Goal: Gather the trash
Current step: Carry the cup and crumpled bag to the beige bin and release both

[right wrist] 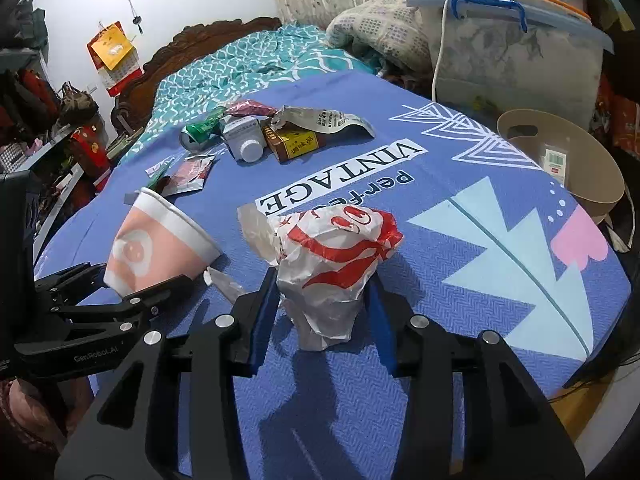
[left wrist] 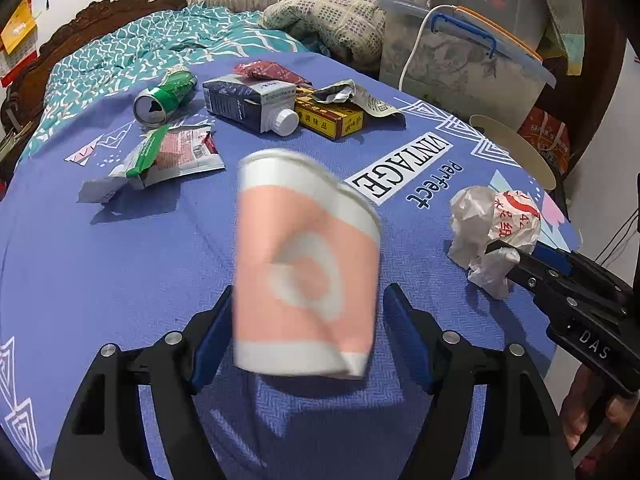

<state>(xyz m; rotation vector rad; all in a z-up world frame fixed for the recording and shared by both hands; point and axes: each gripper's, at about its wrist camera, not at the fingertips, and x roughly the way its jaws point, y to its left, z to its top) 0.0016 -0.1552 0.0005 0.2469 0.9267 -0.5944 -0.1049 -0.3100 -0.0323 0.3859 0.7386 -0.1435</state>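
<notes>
A pink and white paper cup [left wrist: 306,264] shows blurred and tilted between the fingers of my left gripper [left wrist: 311,290], over the blue cloth [left wrist: 120,280]. A gap shows at its right side, so the jaws stand open around it. A crumpled white and red plastic bag [right wrist: 332,264] stands on the cloth between the fingers of my right gripper [right wrist: 323,280], and the pads do not visibly squeeze it. In the right wrist view the cup [right wrist: 156,240] and left gripper [right wrist: 144,276] sit at the left. The left wrist view has the bag [left wrist: 492,224] and right gripper [left wrist: 498,248] at the right.
Farther back on the cloth lie a green can [left wrist: 166,98], a dark carton [left wrist: 248,104], a brown box [left wrist: 332,118] and torn wrappers [left wrist: 176,156]. A beige bin [right wrist: 580,172] stands off the right edge, below a lidded storage box [right wrist: 516,56]. A bed lies behind.
</notes>
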